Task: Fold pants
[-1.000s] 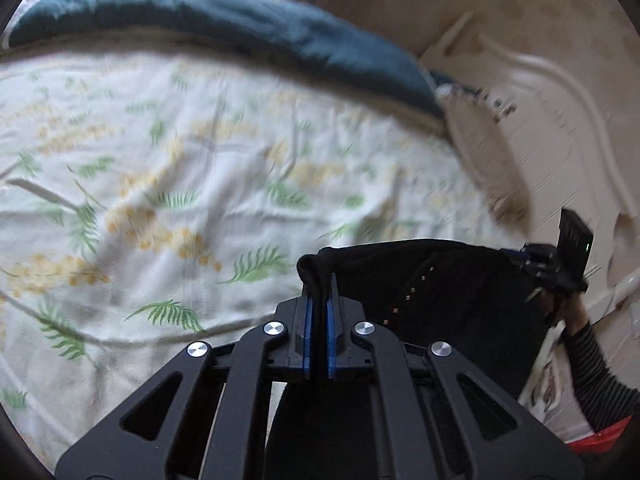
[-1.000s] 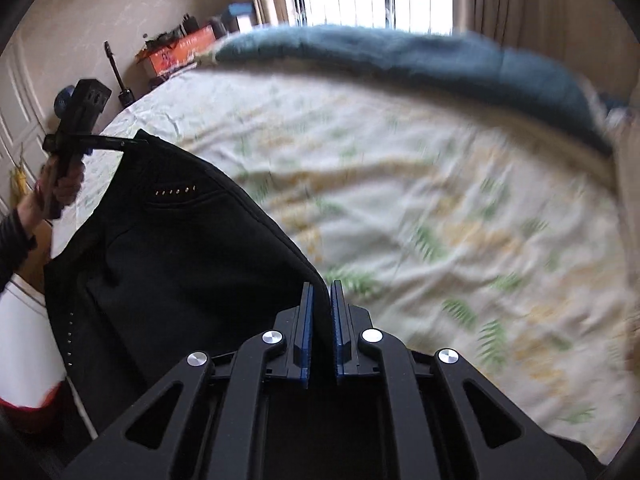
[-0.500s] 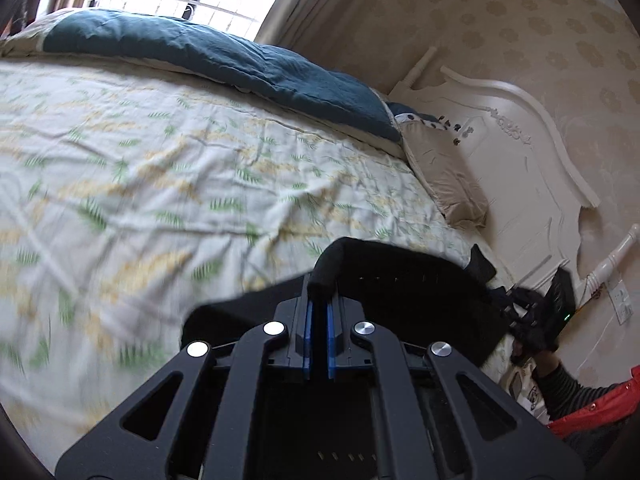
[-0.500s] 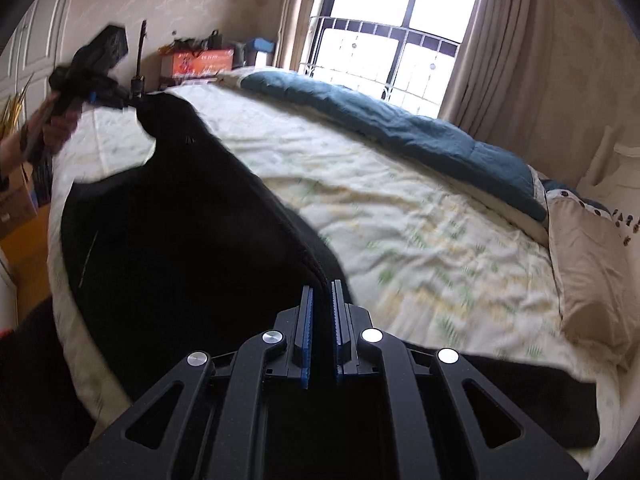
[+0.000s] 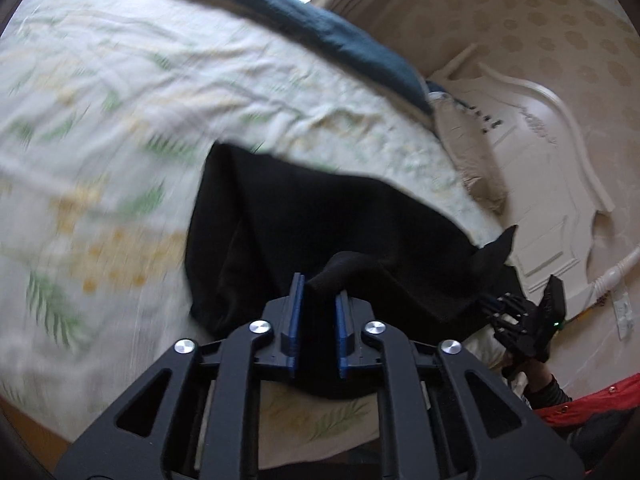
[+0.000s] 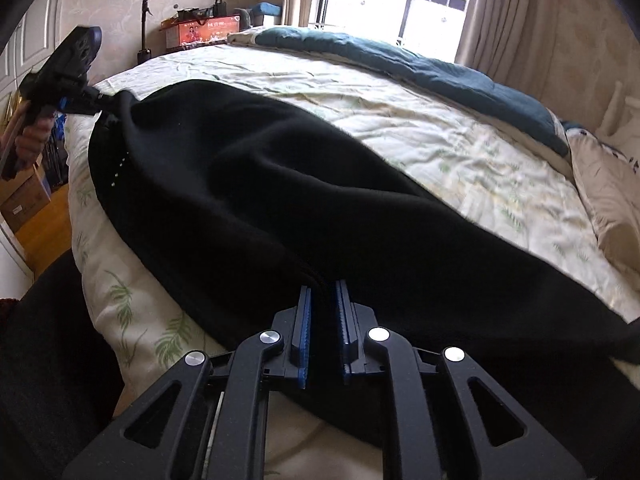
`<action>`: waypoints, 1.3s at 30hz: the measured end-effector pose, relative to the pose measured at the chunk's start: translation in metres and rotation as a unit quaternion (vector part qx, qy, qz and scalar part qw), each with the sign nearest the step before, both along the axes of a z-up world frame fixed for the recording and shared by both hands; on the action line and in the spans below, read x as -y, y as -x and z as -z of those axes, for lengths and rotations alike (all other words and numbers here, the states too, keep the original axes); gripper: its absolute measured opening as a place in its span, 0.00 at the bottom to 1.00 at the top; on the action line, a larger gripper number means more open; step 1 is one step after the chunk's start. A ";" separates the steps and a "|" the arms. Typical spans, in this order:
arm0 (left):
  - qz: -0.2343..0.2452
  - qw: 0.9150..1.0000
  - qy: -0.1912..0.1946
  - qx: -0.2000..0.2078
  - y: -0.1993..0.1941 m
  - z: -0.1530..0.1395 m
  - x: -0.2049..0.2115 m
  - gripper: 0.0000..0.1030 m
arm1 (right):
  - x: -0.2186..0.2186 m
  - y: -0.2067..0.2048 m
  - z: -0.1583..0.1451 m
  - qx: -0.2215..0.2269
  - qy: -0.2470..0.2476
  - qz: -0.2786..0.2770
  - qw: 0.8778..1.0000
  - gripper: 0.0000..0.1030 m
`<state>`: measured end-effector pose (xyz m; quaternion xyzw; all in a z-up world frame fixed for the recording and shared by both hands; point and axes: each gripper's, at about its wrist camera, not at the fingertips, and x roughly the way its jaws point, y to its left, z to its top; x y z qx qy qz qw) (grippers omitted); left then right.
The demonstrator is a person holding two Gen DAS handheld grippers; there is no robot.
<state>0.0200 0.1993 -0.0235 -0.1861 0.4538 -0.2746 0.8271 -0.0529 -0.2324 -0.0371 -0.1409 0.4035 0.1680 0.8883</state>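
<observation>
The black pants (image 6: 256,184) are found spread lengthwise on the flower-print bedsheet (image 6: 460,148), near the bed's front edge. The left claw (image 5: 319,285) is seen with its jaws opening; a bunched fold of the pants sits in the gap, and no pad is seen pressing on it. The right claw (image 6: 323,294) is likewise opening, with cloth between the blue pads (image 6: 305,312). A dark blanket (image 6: 440,68) is noted along the far side.
</observation>
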 end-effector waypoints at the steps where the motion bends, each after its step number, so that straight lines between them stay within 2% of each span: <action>1: -0.010 1.000 0.004 -0.005 0.005 0.004 -0.004 0.19 | 0.000 0.003 -0.001 0.002 -0.003 0.008 1.000 0.15; 3: -0.027 1.000 0.014 -0.007 0.013 0.006 -0.012 0.33 | 0.003 0.006 -0.004 -0.004 -0.020 0.015 1.000 0.25; 5: -0.047 0.998 0.029 -0.006 0.023 0.004 -0.022 0.37 | 0.009 0.012 -0.008 -0.008 -0.048 0.028 0.998 0.31; 7: -0.063 0.997 0.050 -0.002 0.034 0.000 -0.030 0.42 | 0.017 0.014 -0.010 -0.019 -0.073 0.042 0.996 0.32; 9: -0.081 0.994 0.079 0.001 0.046 -0.007 -0.033 0.46 | 0.030 0.015 -0.011 -0.038 -0.133 0.064 0.988 0.32; 11: -0.083 0.992 0.099 0.005 0.056 -0.011 -0.027 0.52 | 0.044 0.013 -0.008 -0.070 -0.209 0.084 0.972 0.32; 13: -0.085 0.992 0.095 0.007 0.063 -0.011 -0.014 0.54 | 0.052 0.011 -0.004 -0.097 -0.269 0.101 0.953 0.36; 14: -0.085 0.992 0.094 0.006 0.065 -0.010 -0.008 0.54 | 0.057 0.011 0.001 -0.112 -0.306 0.110 0.939 0.38; 19: -0.102 0.990 0.092 -0.015 0.061 0.008 0.019 0.56 | 0.058 0.012 0.016 -0.143 -0.378 0.134 0.905 0.45; 20: -0.110 0.990 0.089 -0.023 0.058 0.013 0.021 0.56 | 0.059 0.012 0.021 -0.152 -0.398 0.145 0.893 0.46; 21: -0.121 0.988 0.086 -0.036 0.054 0.019 0.023 0.56 | 0.063 0.012 0.025 -0.157 -0.419 0.154 0.881 0.48; 22: -0.129 0.987 0.084 -0.043 0.051 0.023 0.024 0.56 | 0.067 0.013 0.030 -0.164 -0.448 0.165 0.863 0.49; 23: -0.136 0.986 0.082 -0.046 0.050 0.026 0.024 0.56 | 0.069 0.014 0.033 -0.167 -0.464 0.170 0.853 0.50; 26: -0.160 0.980 0.101 -0.058 0.044 0.037 0.019 0.56 | 0.076 0.015 0.043 -0.175 -0.520 0.190 0.814 0.52; 30: -0.193 0.969 0.141 -0.063 0.035 0.041 0.013 0.56 | 0.076 0.014 0.052 -0.180 -0.564 0.211 0.778 0.53; 34: -0.209 0.963 0.154 -0.069 0.026 0.044 0.012 0.55 | 0.074 0.009 0.057 -0.175 -0.589 0.228 0.755 0.53; 35: -0.213 0.963 0.153 -0.069 0.024 0.044 0.012 0.52 | 0.071 0.009 0.060 -0.172 -0.595 0.236 0.749 0.53; 37: -0.223 0.964 0.130 -0.069 0.021 0.042 0.013 0.35 | 0.069 0.010 0.060 -0.165 -0.600 0.243 0.744 0.51; 38: -0.225 0.965 0.118 -0.069 0.021 0.044 0.012 0.22 | 0.067 0.009 0.060 -0.160 -0.596 0.249 0.746 0.49; 39: -0.222 0.967 0.108 -0.068 0.020 0.046 0.009 0.20 | 0.065 0.008 0.061 -0.160 -0.591 0.255 0.748 0.44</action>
